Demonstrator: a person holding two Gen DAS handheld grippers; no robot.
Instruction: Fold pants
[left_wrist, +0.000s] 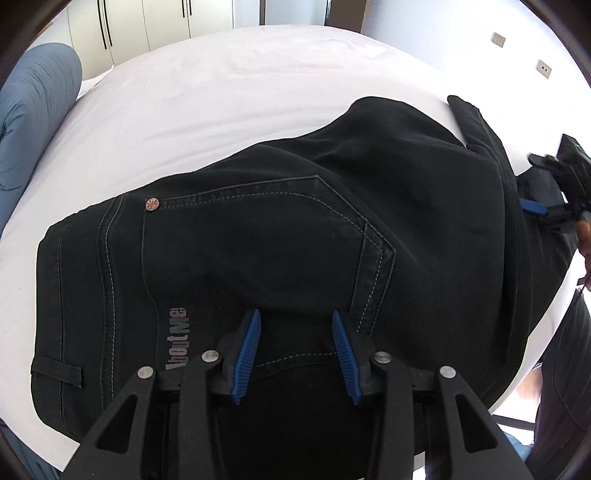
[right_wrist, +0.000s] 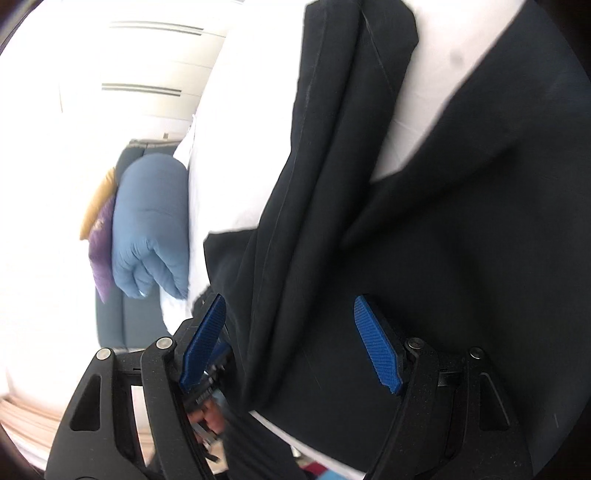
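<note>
Black pants (left_wrist: 280, 236) lie folded on the white bed (left_wrist: 207, 92), back pocket and a grey "AboutMe" print facing up. My left gripper (left_wrist: 296, 314) is low over the seat by the pocket's lower corner, its blue pads apart and no cloth pinched between them. At the right edge of the bed my right gripper (left_wrist: 543, 195) stands by the pant legs. In the right wrist view the right gripper (right_wrist: 290, 301) is open wide, with the folded legs (right_wrist: 332, 184) running between its blue pads (right_wrist: 373, 343) and neither pad pressing the cloth.
A rolled blue duvet (left_wrist: 37, 118) lies at the bed's left end, with purple and yellow cushions (right_wrist: 101, 236) behind it. White wardrobe doors (left_wrist: 147, 26) stand beyond the bed. A person's hand (right_wrist: 212, 417) shows low behind my right gripper's left finger.
</note>
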